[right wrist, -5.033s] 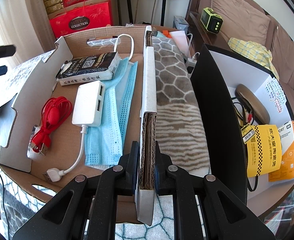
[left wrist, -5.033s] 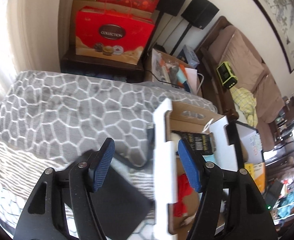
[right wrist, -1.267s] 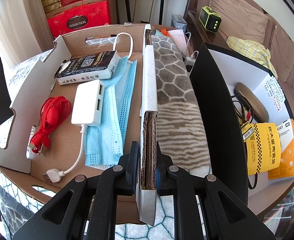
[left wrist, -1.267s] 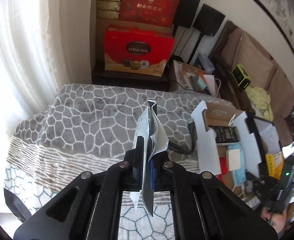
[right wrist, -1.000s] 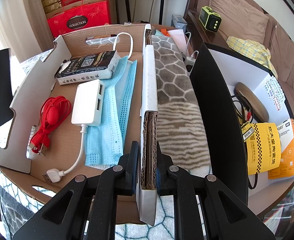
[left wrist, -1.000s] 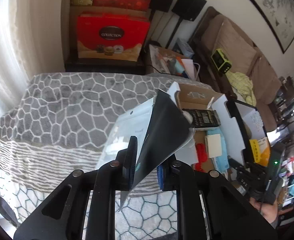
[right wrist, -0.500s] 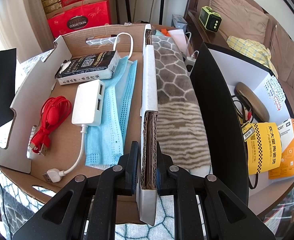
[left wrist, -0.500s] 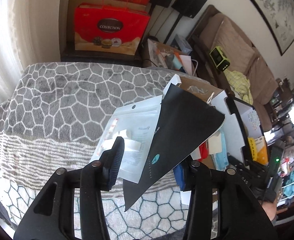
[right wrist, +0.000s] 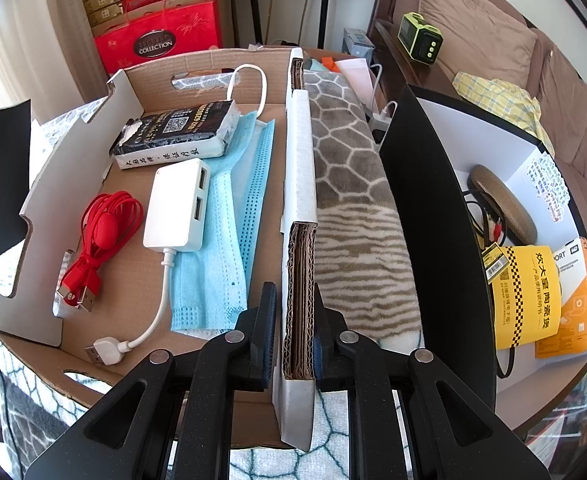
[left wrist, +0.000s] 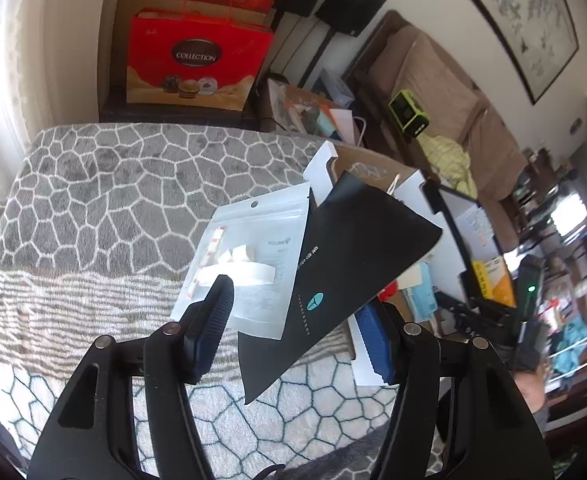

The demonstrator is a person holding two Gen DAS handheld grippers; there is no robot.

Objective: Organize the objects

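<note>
While jaws open, black sleeve [left wrist: 349, 264] between left gripper [left wrist: 297, 328] fingers.

Black packet [left wrist: 349, 256] beside white pouch [left wrist: 249, 264] (both tilted, overlapping)

Left gripper [left wrist: 293, 332] angled downward, its jaws opening wide; right gripper [right wrist: 293, 336] tilted steeply down, jaws clamped nearly shut

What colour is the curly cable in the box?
Red. The cable shows best in the right wrist view, at the box's left side.
</note>
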